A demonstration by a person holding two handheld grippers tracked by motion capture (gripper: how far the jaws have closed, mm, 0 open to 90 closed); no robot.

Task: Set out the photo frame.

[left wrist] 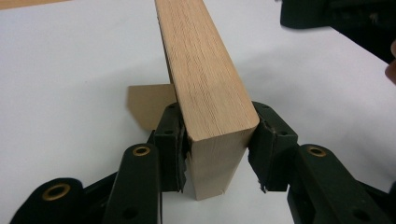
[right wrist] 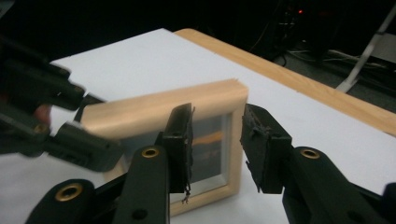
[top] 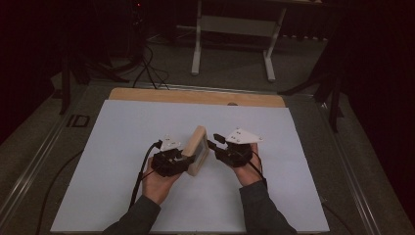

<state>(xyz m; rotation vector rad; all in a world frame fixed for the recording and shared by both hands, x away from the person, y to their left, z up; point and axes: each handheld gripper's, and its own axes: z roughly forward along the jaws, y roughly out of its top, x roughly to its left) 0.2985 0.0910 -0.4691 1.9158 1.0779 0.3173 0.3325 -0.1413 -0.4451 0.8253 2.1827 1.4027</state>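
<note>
Wooden picture frame [top: 197,151] stands upright on edge mid-sheet on white table cover [top: 122,147], btwn both grippers; left gripper [left wrist: 215,154] clamps its end w/ both pads, prob. to steady it; right gripper [right wrist: 215,144] has jaws parted before the glass side, gripping nothing; no readable writing or brand.
</note>
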